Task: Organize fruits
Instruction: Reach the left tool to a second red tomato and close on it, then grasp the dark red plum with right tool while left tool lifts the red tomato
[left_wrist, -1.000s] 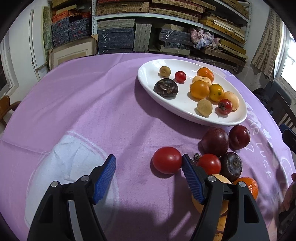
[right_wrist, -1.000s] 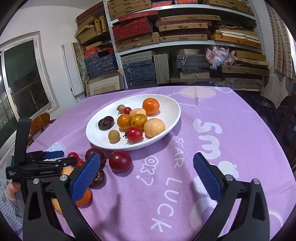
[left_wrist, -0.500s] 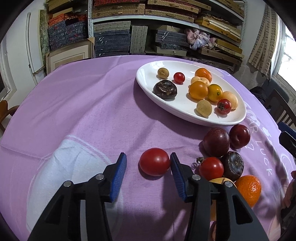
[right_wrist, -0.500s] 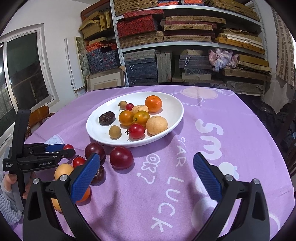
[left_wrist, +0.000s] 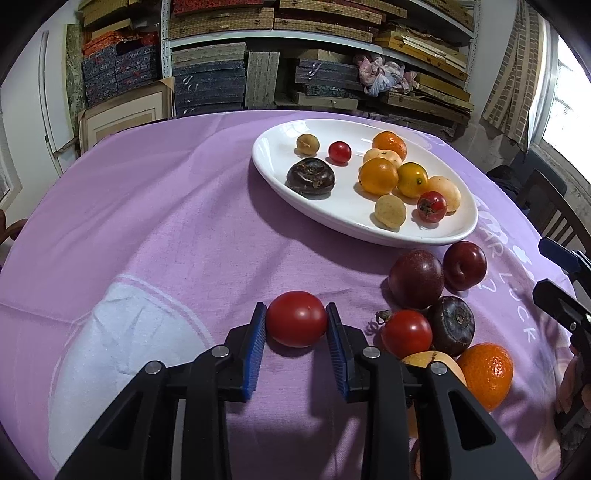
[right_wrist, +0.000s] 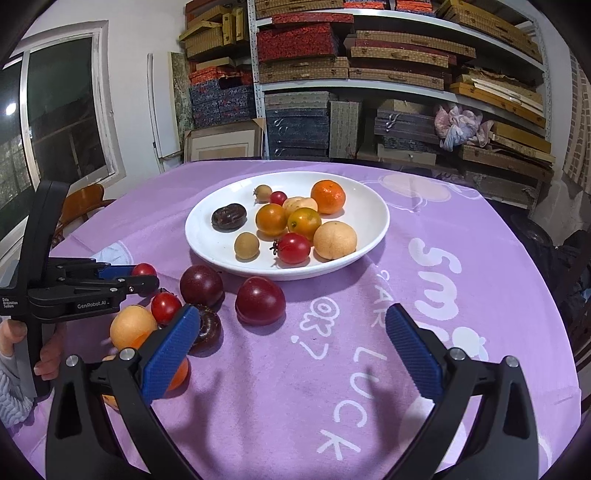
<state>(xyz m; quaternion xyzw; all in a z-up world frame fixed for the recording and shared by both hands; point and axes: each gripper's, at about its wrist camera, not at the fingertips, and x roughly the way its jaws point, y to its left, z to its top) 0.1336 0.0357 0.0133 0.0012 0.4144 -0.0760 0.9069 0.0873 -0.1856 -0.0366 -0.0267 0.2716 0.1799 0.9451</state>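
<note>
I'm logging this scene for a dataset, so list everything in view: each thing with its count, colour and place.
plate: one, white, oval, on the far middle of the tablecloth.
fruits on the plate: nine; orange, yellow, tan, two red, one dark brown.
loose fruits: six on the cloth near the plate; two dark red, one red, one dark brown, one orange, one pale yellow.
red tomato: one, on the cloth, between the left gripper's pads.
tablecloth: one, purple with white print, covering the table.
shelves: stacked boxes, against the far wall.
chair: one, wooden, by the window.
left gripper: black, blue pads, closing on the tomato.
right gripper: black, blue pads, open, over bare cloth.
</note>
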